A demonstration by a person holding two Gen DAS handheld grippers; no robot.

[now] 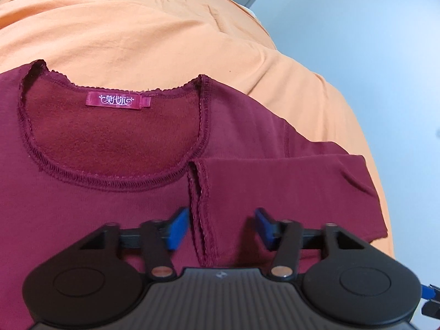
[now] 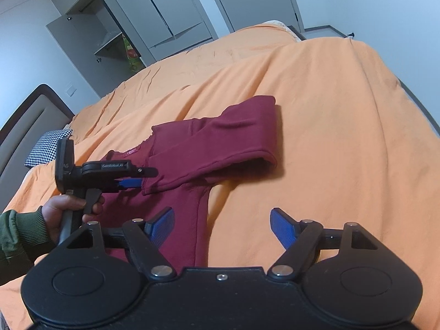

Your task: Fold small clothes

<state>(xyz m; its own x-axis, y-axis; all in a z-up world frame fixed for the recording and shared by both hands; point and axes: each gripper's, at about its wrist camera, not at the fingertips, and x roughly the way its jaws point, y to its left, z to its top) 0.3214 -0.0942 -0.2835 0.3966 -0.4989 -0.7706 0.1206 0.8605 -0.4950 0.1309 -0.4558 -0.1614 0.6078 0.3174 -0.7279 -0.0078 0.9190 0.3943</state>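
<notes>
Dark red long-sleeved knit top (image 2: 176, 192) lying on an orange bedspread (image 2: 316, 110).
Left gripper (image 1: 221, 227) half-spread astride the top's folded sleeve cuff (image 1: 202, 214), not pinching; right gripper (image 2: 222, 227) wide, empty, at the top's side edge.

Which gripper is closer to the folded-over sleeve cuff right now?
Left. The left gripper straddles the sleeve cuff, pads not pressing; the right gripper hangs open, back over the shirt's side edge.

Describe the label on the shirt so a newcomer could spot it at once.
Start at the orange bedspread, where a dark red shirt lies flat. Look inside its round neckline at the back edge. The label is a small pink rectangle with white lettering, brighter than the red cloth around it.
</notes>
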